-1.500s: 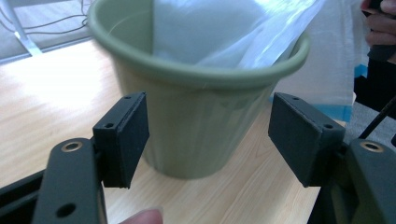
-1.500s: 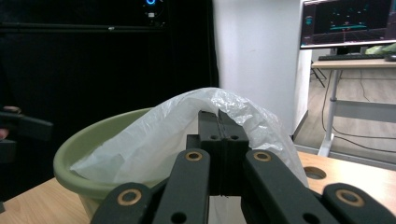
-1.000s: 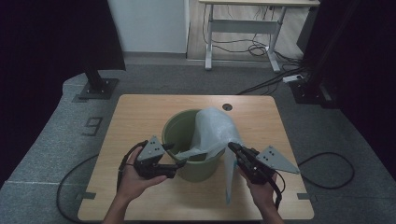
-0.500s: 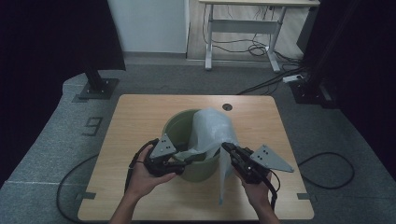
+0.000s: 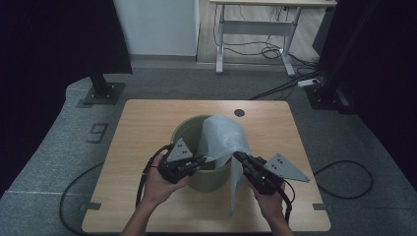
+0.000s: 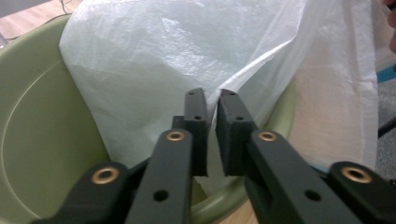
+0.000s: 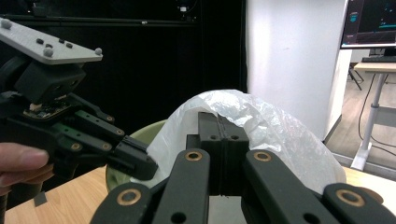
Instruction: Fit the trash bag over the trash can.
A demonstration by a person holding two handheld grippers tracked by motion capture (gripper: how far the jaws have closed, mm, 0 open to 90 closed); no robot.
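A green bucket (image 5: 209, 179) stands mid-table with a white plastic bag (image 5: 221, 135) draped over its near right rim; one strip hangs down outside. My left gripper (image 5: 202, 161) is at the bucket's near rim. Its jaws have just been closing, and in the left gripper view (image 6: 211, 100) a fold of the bag (image 6: 187, 46) sits pinched between the pads, above the bucket's inside (image 6: 42, 140). My right gripper (image 5: 237, 156) is shut on the bag's edge just right of the rim. In the right gripper view (image 7: 222, 121) the bag (image 7: 275, 135) billows behind its closed pads.
The wooden table (image 5: 147, 123) has a cable hole (image 5: 239, 112) behind the bucket. A black stand base (image 5: 103, 91) and a desk frame (image 5: 255, 29) with cables stand on the floor beyond. Both grippers' cables trail off the near table edge.
My left gripper has moved right along the bucket's near rim to the bag, and its jaws have closed on the bag's fold. The right gripper has kept still.
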